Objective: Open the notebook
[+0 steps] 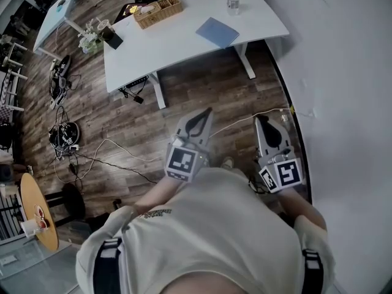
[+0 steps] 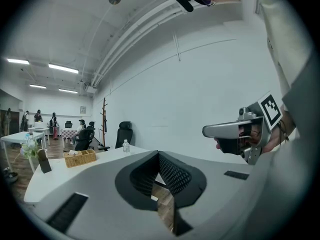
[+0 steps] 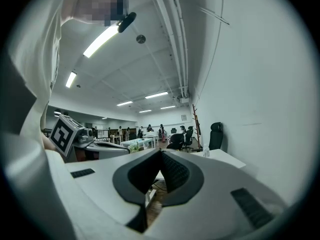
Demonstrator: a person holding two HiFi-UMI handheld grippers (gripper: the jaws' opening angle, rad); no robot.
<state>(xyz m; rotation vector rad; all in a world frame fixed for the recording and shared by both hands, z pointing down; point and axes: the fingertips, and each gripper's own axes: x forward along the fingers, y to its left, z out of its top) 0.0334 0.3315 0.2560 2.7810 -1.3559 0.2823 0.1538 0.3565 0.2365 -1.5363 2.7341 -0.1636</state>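
A closed blue notebook (image 1: 217,31) lies on the white table (image 1: 184,41), towards its right end. Both grippers hang over the wooden floor well short of the table, held close to the person's body. My left gripper (image 1: 207,111) points at the table with its jaws together and nothing between them; in its own view the tips meet (image 2: 159,154). The right gripper (image 1: 260,119) is beside it near the wall, also shut and empty (image 3: 161,151). Neither gripper view shows the notebook.
On the table stand a wicker basket (image 1: 158,11), a water bottle (image 1: 233,2) and a plant with a dark object (image 1: 105,34). Cables and a power strip (image 1: 64,136) lie on the floor to the left. A white wall (image 1: 343,103) runs along the right.
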